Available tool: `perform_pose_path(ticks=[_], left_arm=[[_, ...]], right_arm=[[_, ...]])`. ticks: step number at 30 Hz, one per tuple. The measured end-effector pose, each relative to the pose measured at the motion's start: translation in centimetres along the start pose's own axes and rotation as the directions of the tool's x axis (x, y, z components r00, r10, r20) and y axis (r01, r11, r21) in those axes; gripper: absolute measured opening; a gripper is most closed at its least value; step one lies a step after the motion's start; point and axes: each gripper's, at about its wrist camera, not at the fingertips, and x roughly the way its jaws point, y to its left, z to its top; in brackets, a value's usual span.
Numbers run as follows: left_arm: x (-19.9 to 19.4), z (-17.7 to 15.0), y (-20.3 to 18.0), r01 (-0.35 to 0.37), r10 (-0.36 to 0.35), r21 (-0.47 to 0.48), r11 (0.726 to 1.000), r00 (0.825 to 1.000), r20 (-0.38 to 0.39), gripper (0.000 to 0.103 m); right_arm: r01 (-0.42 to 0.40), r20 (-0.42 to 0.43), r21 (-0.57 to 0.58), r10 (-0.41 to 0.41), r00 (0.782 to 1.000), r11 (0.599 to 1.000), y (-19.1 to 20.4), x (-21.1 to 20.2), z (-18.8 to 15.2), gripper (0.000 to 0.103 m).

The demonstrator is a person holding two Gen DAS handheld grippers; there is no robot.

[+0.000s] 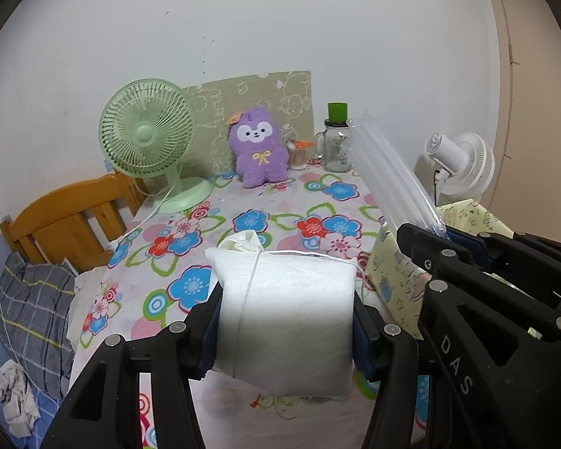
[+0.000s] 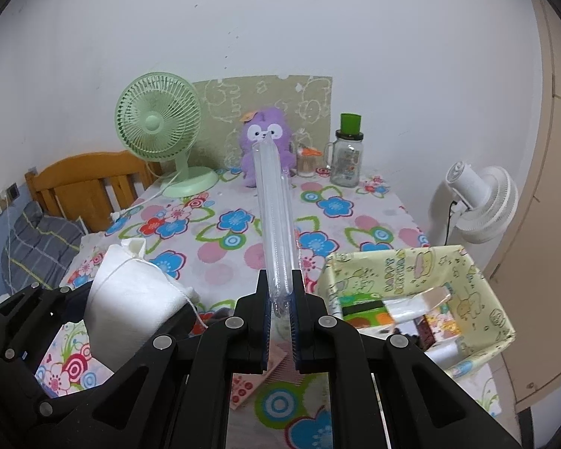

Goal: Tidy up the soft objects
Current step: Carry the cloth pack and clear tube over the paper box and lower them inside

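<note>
Left gripper [image 1: 286, 321] clamped on white foam block [image 1: 286, 310]; right gripper [image 2: 280, 318] pinching clear air-cushion strip [image 2: 276, 224] — above floral tablecloth [image 1: 243, 232], beside patterned box [image 2: 478, 280].

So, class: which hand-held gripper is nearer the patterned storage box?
Right. The right hand-held gripper is just beside the patterned storage box; the left hand-held gripper is farther away, beyond it.

Soft indoor light, heavy fisheye bending

Corners are going black, the wall [image 1: 280, 18] is looking evenly lit, and everything's staying pretty sharp.
</note>
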Motion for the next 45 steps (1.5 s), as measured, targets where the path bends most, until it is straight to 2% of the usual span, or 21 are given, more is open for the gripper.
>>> perform_pose_path(ticks=[14,24,29,45], left_arm=[[-0.2,1.9,-3.4,0.023,-0.023,0.024,0.999,1.0,0.018,0.058],[0.7,3.1,-6.4,0.065,-0.065,0.055,0.996,0.998,0.013,0.058],[1.3,3.2,-8.2,0.099,-0.099,0.073,0.992,0.995,0.005,0.059],[4.9,2.2,-12.6,0.168,-0.16,0.128,0.977,0.984,-0.073,0.059]], right_arm=[[0.022,0.01,0.018,-0.022,1.0,1.0,-3.8,-0.5,1.0,0.011],[0.057,0.008,0.04,-0.057,0.998,0.998,-7.2,-0.5,1.3,0.011],[0.09,-0.009,0.054,-0.09,0.996,0.994,-9.2,-0.4,0.7,0.011],[0.128,-0.104,0.096,-0.118,0.988,0.987,-13.4,2.6,-1.6,0.011]])
